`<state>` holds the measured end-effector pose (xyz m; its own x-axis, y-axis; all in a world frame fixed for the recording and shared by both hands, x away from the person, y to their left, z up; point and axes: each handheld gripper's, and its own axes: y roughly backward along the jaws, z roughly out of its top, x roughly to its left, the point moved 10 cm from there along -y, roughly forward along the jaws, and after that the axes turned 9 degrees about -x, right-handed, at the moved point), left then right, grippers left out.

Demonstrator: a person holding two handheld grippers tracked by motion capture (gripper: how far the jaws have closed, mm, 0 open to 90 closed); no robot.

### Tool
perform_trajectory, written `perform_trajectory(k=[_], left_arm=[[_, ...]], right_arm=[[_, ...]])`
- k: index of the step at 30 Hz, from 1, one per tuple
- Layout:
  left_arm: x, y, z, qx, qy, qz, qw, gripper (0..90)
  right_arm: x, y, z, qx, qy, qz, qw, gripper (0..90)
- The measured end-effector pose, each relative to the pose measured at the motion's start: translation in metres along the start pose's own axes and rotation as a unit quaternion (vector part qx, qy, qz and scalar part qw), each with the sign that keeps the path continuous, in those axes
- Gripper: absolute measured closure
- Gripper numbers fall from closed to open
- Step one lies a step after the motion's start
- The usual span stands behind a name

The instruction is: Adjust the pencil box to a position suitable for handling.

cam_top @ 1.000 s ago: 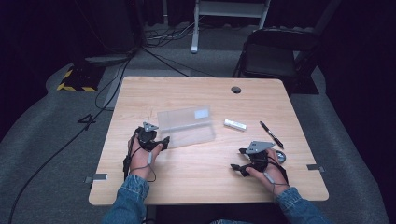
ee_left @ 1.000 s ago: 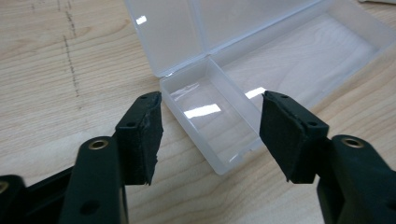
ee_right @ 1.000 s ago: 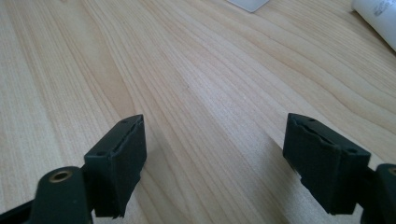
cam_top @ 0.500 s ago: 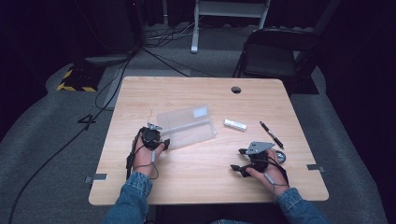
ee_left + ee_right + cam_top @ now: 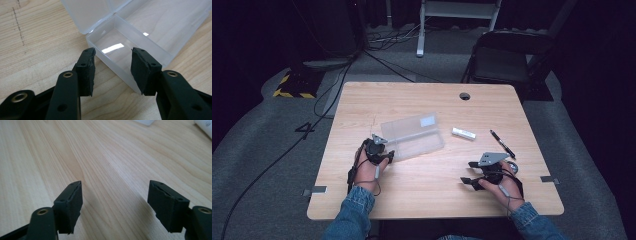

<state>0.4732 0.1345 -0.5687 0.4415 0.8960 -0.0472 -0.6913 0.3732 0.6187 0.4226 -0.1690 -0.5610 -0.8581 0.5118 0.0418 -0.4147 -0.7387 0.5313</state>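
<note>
Since the earlier frame, my left gripper (image 5: 384, 152) has edged onto the corner of the clear plastic case (image 5: 412, 136) and its jaws have closed on it.
Case lies open near the middle of the table (image 5: 422, 97); my left pads (image 5: 86, 71) clamp 1 corner wall of its tray. My right gripper (image 5: 468, 172) rests well apart at the right, jaws apart with nothing between them, having just narrowed slightly. A white tube (image 5: 463, 133) and a black pen (image 5: 502, 144) lie beyond it.
</note>
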Motion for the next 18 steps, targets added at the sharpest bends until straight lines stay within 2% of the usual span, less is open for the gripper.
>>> perform_trajectory(k=[7, 10, 18], left_arm=[[-0.013, 0.005, -0.005, 0.005, -0.013, -0.017, 0.9997, 54.4], [-0.018, 0.008, -0.008, -0.004, -0.017, -0.027, 0.9995, 54.5], [-0.028, 0.016, -0.014, 0.003, -0.031, -0.038, 0.9988, 54.4]], right_arm=[[-0.009, 0.025, 0.022, -0.035, -0.001, -0.022, 0.9992, 27.8], [-0.016, 0.035, 0.026, -0.044, -0.006, -0.033, 0.9985, 27.8], [-0.033, 0.057, 0.034, -0.063, -0.018, -0.058, 0.9962, 28.0]])
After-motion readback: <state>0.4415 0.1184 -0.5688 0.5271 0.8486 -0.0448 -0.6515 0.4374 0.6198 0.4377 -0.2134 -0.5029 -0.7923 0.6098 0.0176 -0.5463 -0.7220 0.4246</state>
